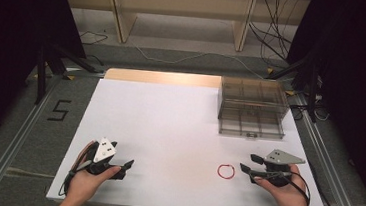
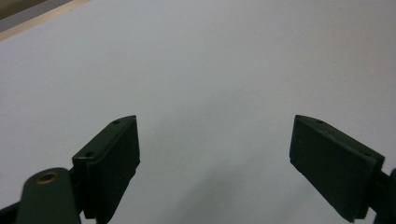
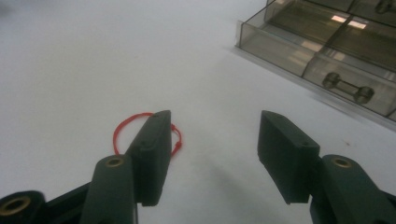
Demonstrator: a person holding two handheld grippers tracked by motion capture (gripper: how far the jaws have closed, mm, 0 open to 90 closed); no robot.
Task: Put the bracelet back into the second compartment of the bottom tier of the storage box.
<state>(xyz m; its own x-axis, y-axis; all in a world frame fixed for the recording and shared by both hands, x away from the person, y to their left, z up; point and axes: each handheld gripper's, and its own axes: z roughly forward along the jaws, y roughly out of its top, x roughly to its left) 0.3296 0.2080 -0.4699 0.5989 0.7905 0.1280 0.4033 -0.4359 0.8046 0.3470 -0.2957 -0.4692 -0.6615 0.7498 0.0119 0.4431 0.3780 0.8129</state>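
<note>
Right gripper point(image 1: 246, 170), jaws wide, hovers just beside a red thread loop point(image 1: 225, 171) lying flat on the white table point(image 1: 169, 127), well short of the clear compartment box point(image 1: 252, 107); light and limp, it likely needs a pinch across its strand.

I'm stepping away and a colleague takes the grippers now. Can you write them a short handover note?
Left gripper: open, holding nothing, low over the table near its front left.
Right gripper: open, holding nothing, just right of the red loop.
The loop lies flat on the table, not gripped.
The clear compartment box sits at the far right.
Nothing picked up yet; probably grasp the loop next.
</note>
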